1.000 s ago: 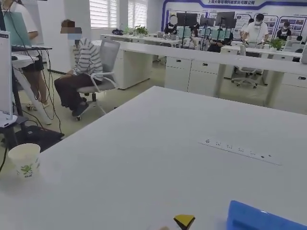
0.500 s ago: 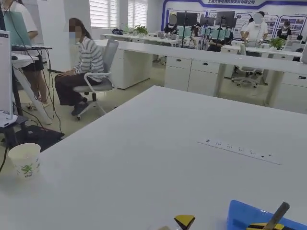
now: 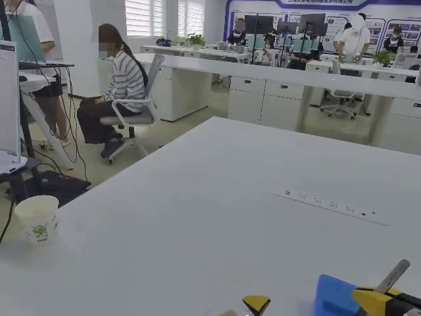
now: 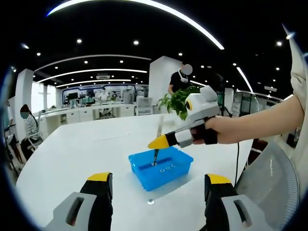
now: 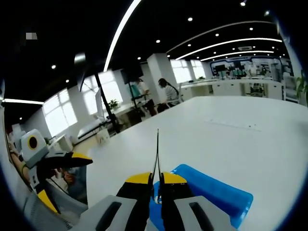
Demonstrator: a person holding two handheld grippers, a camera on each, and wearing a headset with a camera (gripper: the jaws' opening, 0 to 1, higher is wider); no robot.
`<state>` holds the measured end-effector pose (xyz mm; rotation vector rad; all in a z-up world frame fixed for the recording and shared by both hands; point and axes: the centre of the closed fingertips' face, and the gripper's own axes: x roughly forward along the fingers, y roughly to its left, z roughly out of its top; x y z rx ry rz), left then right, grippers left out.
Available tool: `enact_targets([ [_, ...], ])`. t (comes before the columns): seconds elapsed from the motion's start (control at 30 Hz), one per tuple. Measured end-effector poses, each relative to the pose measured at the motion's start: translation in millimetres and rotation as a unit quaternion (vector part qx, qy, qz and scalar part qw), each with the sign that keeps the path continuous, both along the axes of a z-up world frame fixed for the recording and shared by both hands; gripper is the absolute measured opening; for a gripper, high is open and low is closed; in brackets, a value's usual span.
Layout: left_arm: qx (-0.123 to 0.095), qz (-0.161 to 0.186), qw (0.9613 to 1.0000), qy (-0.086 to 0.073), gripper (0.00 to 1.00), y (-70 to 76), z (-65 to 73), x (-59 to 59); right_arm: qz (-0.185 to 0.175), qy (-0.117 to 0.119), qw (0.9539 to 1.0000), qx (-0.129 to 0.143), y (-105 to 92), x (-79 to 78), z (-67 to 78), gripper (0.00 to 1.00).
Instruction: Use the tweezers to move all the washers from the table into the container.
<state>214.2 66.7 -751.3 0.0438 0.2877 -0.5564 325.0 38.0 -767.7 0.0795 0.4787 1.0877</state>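
Note:
The blue container sits on the white table with several washers inside. One washer lies on the table in front of it. My right gripper is shut on the tweezers, whose tips point down into the container. In the right gripper view the jaws clamp the tweezers above the container. My left gripper is open and holds nothing, short of the container. In the head view the container and the right gripper are at the bottom right.
A paper cup stands near the table's left edge. A power strip is set into the table at the far right. A person sits on a chair beyond the table, and others work at far desks.
The right gripper with the tweezers has come up into the head view at the bottom right, over the blue container. The seated person has straightened up. The camera shifted slightly.

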Motion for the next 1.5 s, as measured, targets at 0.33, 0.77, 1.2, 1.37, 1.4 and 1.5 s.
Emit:
enact_targets([
  [0.33, 0.001, -0.001, 1.0000, 0.003, 0.79, -1.2, -1.1, 0.8, -0.003, 0.011, 0.9993, -0.036, -2.3, 15.2, -25.8, 0.03],
  [0.77, 0.004, -0.004, 1.0000, 0.006, 0.79, -3.6, -2.4, 0.5, -0.011, 0.025, 0.9976, -0.064, -6.3, 25.2, -47.1, 0.03],
  [1.2, 0.003, -0.004, 0.9999, 0.011, 0.78, -2.8, -3.9, 0.0, -0.011, 0.031, 0.9960, -0.083, -11.1, 22.6, -59.8, 0.03],
  [1.37, 0.006, -0.004, 0.9999, 0.012, 0.77, -2.6, -5.1, -0.5, -0.008, 0.026, 0.9956, -0.090, -11.6, 20.0, -62.5, 0.04],
  [1.4, 0.005, -0.004, 0.9999, 0.012, 0.77, -2.5, -4.9, -0.5, -0.009, 0.025, 0.9956, -0.089, -11.6, 20.0, -62.0, 0.04],
  [1.5, -0.013, -0.006, 0.9999, 0.000, 0.80, -4.3, 2.3, -0.6, -0.010, 0.021, 0.9952, -0.094, -12.3, 18.5, -59.7, 0.04],
])
